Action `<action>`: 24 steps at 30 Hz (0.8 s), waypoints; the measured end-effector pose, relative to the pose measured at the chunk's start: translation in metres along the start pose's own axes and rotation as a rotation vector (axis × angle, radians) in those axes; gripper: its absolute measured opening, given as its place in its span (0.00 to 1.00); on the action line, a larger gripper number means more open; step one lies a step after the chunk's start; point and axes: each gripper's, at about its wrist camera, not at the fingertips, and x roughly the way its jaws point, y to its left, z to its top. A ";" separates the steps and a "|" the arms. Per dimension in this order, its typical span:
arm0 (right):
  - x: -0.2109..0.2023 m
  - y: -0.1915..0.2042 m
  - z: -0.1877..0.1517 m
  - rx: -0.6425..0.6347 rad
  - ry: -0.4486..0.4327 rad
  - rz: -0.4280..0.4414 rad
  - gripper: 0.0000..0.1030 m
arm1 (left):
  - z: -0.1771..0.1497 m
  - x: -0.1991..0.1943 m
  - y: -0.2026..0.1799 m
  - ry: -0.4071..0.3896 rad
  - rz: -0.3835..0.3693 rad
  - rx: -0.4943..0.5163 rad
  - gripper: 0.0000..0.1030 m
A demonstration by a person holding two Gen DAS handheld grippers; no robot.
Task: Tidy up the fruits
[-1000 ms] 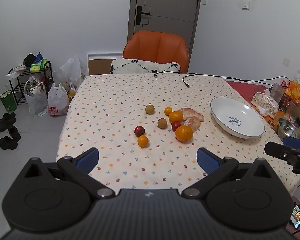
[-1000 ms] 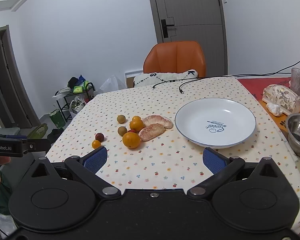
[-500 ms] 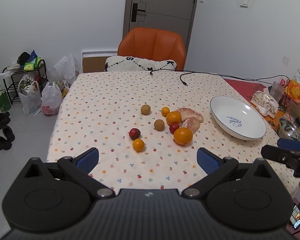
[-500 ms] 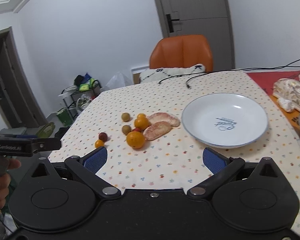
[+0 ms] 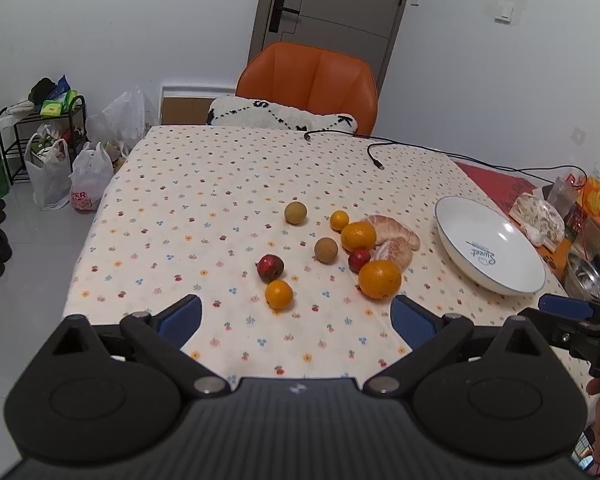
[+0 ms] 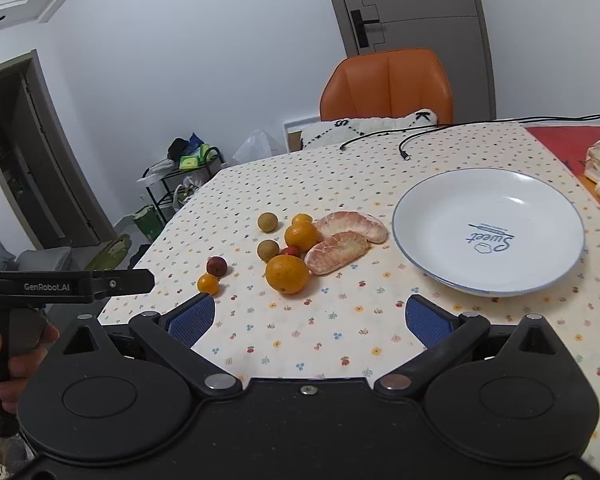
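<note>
Loose fruit lies in the middle of the floral tablecloth: a large orange (image 5: pixel 380 279) (image 6: pixel 287 274), a second orange (image 5: pixel 358 236) (image 6: pixel 301 236), two small oranges (image 5: pixel 279 294) (image 5: pixel 339 220), two dark red fruits (image 5: pixel 270 268) (image 5: pixel 359 260), two brown-green round fruits (image 5: pixel 295 213) (image 5: pixel 326 250) and two peeled pomelo segments (image 5: pixel 394 240) (image 6: pixel 336 253). An empty white plate (image 5: pixel 496 264) (image 6: pixel 432 248) sits to their right. My left gripper (image 5: pixel 298 318) hangs open above the table's near edge, short of the fruit. My right gripper (image 6: pixel 308 314) is open too, just in front of the large orange.
An orange chair (image 5: pixel 308 80) with a white cushion (image 5: pixel 280 118) stands at the far side. Black cables (image 5: pixel 380 156) cross the far right of the table. Snack bags and a metal bowl (image 5: pixel 584 276) crowd the right edge. Bags and a rack (image 5: pixel 40 148) stand on the floor at left.
Both grippers have moved forward and lower toward the table, so the fruit and plate appear closer. Both stay open. No fruit has moved.
</note>
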 end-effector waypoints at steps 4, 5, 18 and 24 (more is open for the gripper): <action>0.013 -0.002 0.004 0.016 0.015 0.030 0.96 | 0.004 0.012 0.001 0.006 -0.001 -0.001 0.91; 0.016 -0.003 0.006 0.019 0.016 0.041 0.93 | 0.005 0.015 0.002 0.005 -0.004 -0.002 0.89; 0.060 -0.005 0.016 0.028 0.063 0.067 0.68 | 0.010 0.057 0.010 0.063 -0.021 -0.035 0.61; 0.078 -0.004 0.016 0.025 0.099 0.089 0.57 | 0.007 0.072 0.011 0.094 -0.027 -0.038 0.52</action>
